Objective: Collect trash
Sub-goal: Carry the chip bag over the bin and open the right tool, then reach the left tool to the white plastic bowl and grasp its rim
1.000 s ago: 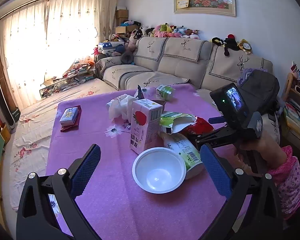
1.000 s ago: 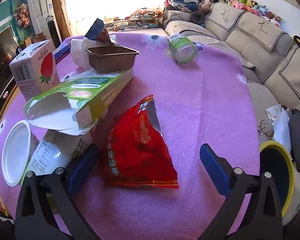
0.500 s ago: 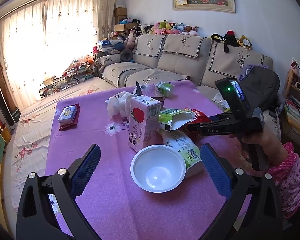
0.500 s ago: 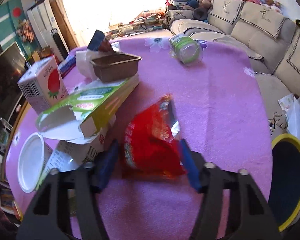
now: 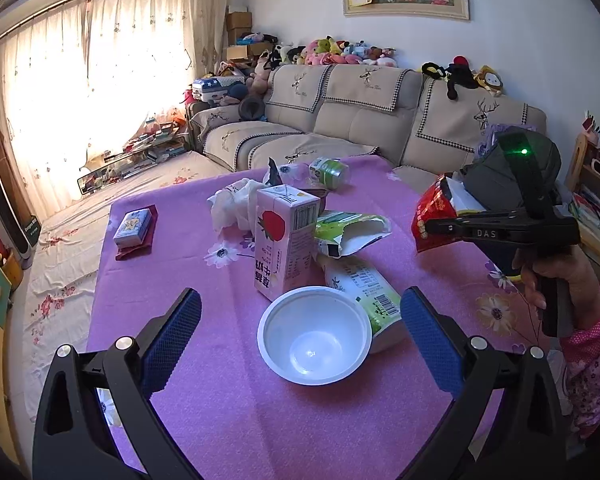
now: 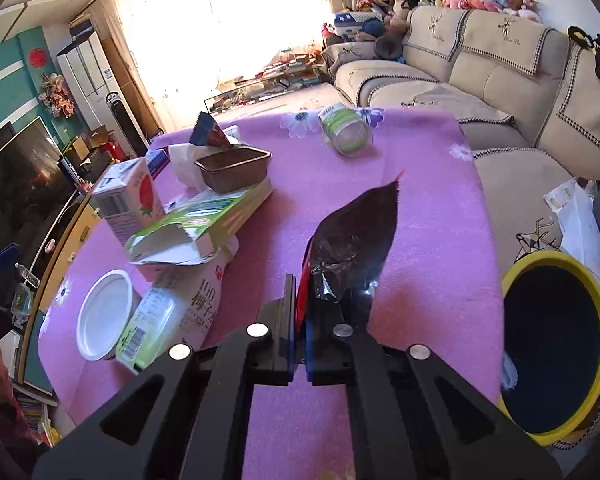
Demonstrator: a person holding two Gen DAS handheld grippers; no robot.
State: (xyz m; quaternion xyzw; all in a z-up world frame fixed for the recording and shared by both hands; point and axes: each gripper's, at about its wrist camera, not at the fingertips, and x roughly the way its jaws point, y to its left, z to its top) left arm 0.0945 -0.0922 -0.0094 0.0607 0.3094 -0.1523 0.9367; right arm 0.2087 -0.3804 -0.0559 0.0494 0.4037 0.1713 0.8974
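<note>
Clearly "DAS" on right gripper (image 5: pixel 430 225), red snack bag (image 5: pixel 432 216) clamped

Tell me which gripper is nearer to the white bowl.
Left. The left gripper hovers open right over the white bowl, fingers either side. The right gripper is off beside it, shut on the red snack bag.

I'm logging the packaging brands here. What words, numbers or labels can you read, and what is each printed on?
"DAS": right gripper, on its side.
"100": white pouch lying on the table.
Chinese characters on the strawberry milk carton and the red snack bag: too small to read.
Green torn box: print blurred.
</note>
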